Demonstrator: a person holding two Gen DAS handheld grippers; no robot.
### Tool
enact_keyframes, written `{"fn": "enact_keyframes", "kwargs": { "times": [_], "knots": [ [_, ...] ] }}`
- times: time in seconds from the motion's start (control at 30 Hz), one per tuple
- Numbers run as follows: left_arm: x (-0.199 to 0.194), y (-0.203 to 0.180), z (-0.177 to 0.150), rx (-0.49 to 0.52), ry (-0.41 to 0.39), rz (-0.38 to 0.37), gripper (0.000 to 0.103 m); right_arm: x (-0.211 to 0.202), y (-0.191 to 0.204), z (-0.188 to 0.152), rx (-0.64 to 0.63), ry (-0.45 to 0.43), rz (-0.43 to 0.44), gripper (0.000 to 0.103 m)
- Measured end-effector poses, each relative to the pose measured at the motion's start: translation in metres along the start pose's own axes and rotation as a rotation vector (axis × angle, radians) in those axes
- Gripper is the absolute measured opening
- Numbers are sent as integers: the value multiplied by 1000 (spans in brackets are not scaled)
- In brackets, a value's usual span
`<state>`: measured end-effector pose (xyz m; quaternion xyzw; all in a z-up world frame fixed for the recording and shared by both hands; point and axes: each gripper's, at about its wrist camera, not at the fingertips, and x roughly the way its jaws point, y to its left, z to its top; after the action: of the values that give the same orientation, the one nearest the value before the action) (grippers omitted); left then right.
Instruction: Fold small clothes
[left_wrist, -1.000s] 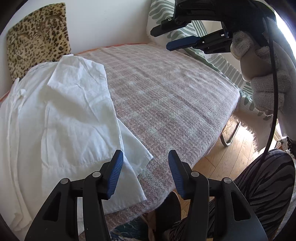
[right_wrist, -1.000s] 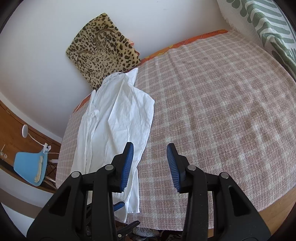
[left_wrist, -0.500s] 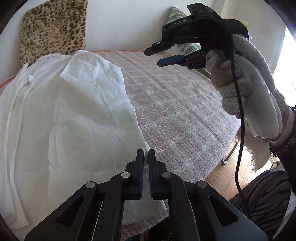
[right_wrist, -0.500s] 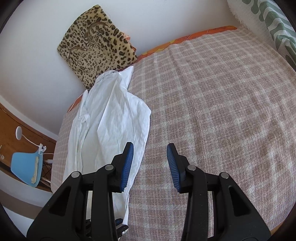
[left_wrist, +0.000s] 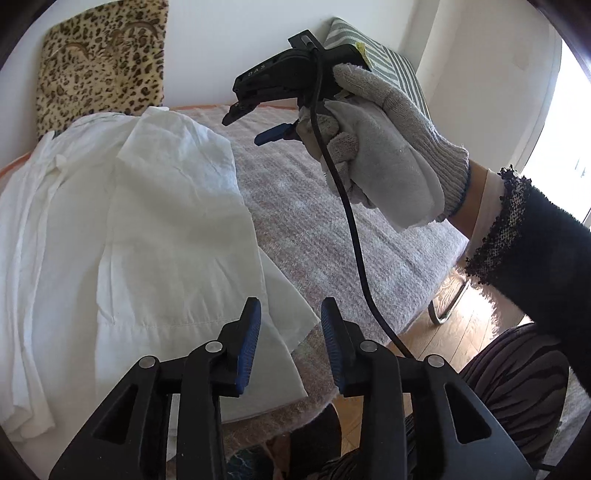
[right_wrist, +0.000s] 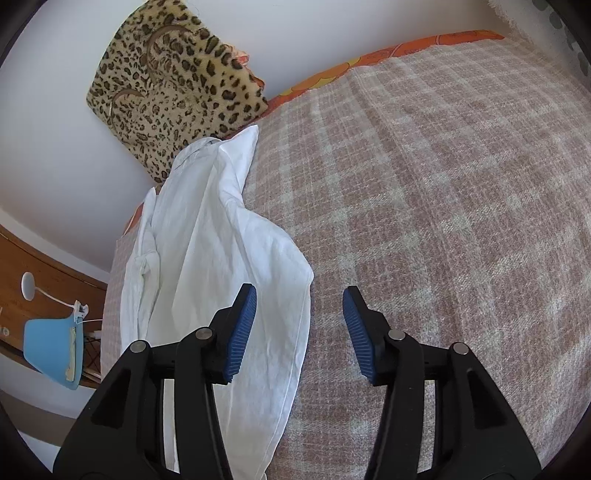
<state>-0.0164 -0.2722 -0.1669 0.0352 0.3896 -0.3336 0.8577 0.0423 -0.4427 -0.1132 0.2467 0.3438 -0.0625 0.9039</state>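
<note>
My left gripper (left_wrist: 290, 345) hangs over the near edge of the bed, fingers spreading apart, nothing between the blue pads (left_wrist: 248, 345). Below and ahead of them lies the lower corner of the white shirt (left_wrist: 147, 236).

The shirt is spread along the left side of the pink plaid blanket (right_wrist: 443, 221), one side folded over onto the body; its collar end reaches toward the leopard-print cushion (left_wrist: 101, 62) propped against the wall.

My right gripper (right_wrist: 299, 328) is raised above the bed, fingers spreading wider, empty. From its own camera the left pad sits over the shirt's right edge, the right pad over bare blanket; I cannot tell any contact.

From the left camera I see the right gripper in a grey knit glove (left_wrist: 388, 147), held above the blanket past the shirt, a black cable (left_wrist: 354, 236) trailing down from it.

Striped pillow (left_wrist: 384, 62) at the far right corner. Blue chair (right_wrist: 51, 350) stands off the bed's left side.
</note>
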Motion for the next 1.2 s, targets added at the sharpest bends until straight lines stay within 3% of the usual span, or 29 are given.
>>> {"fn": "enact_keyframes", "kwargs": {
  "times": [0.1,0.17,0.23,0.3,0.37,0.47,0.8,0.83,0.87,0.93,1.03,1.2],
  "knots": [
    [15,-11,-6,72,24,83,41,-4,-6,4,11,1,-1,55],
    [18,-12,-8,97,-7,106,40,-6,-9,10,20,4,8,57],
    [20,-6,-8,90,-21,103,32,-5,-10,16,26,13,20,61],
    [18,10,-3,11,-23,59,11,-3,-10,21,33,11,15,62],
    [14,31,0,-121,-22,-29,7,3,-8,25,38,9,9,62],
    [0,45,-2,-224,-58,-83,5,15,-5,29,47,12,-6,62],
    [-25,51,-5,-283,-109,-121,5,50,13,22,37,41,55,62],
    [-27,52,-6,-293,-112,-129,5,51,17,23,33,45,70,50],
    [-29,52,-8,-305,-118,-133,5,51,22,24,29,47,64,29],
    [-35,59,-10,-331,-140,-132,5,50,35,27,8,47,19,17],
    [-44,70,-18,-391,-163,-147,5,48,64,30,-74,51,-41,11],
    [-57,82,-28,-421,-183,-141,5,48,113,33,-185,50,-101,9]
  ]
}}
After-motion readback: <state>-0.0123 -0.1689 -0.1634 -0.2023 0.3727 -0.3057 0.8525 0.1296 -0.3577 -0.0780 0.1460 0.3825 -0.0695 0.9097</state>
